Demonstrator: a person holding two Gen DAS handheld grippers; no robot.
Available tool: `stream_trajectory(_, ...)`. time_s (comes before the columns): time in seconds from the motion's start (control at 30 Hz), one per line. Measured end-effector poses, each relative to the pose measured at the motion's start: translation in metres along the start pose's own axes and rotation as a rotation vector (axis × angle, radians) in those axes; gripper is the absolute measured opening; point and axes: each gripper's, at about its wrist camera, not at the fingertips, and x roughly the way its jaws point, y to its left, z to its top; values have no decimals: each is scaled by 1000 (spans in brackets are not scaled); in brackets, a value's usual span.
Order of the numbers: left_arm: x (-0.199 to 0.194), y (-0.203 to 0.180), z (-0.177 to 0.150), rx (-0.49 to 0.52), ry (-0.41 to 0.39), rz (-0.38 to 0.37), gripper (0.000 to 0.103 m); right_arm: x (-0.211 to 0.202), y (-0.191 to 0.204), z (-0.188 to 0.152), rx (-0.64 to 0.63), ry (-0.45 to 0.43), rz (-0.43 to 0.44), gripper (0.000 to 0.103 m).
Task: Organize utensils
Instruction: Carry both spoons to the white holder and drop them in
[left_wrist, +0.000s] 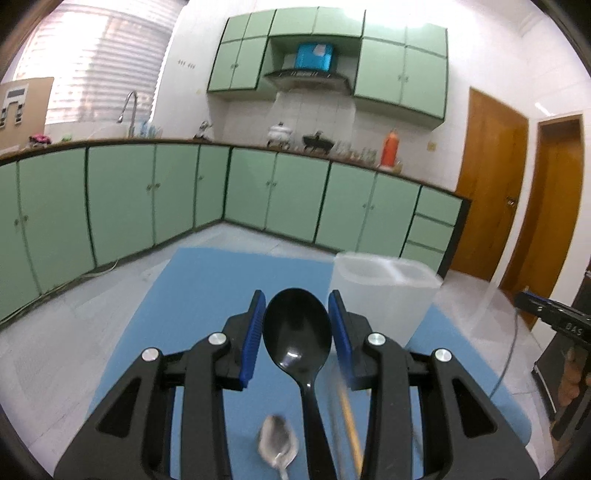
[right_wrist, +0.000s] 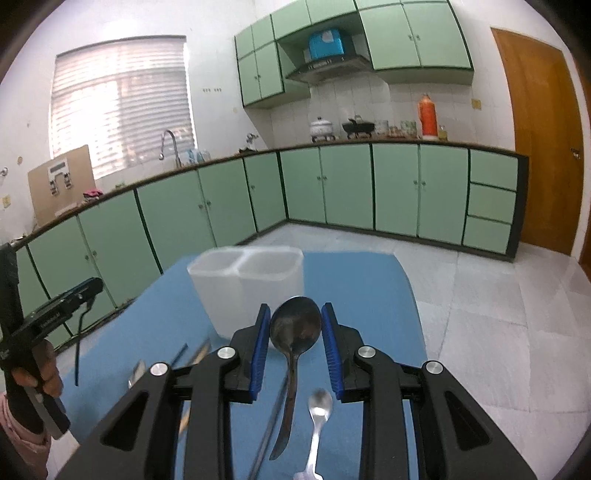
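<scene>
Left wrist view: my left tool (left_wrist: 297, 334) clamped on black spoon (left_wrist: 296, 332); right tool (right_wrist: 295, 345) clamped on steel spoon (right_wrist: 295, 326). Both near divided holder (right_wrist: 245, 284), counter's far edge. I'd lower handles-first, one compartment.

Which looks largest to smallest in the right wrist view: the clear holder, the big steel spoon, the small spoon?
1. Clear holder.
2. Big steel spoon, though it sits nearer the camera, so it looks enlarged.
3. Small spoon, partly cut off by the frame edge.
</scene>
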Motion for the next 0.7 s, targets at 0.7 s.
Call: stream_trajectory(0.7,132,-72,84,92,-304,-162,34,97,7,107,-9,-156,15,28)
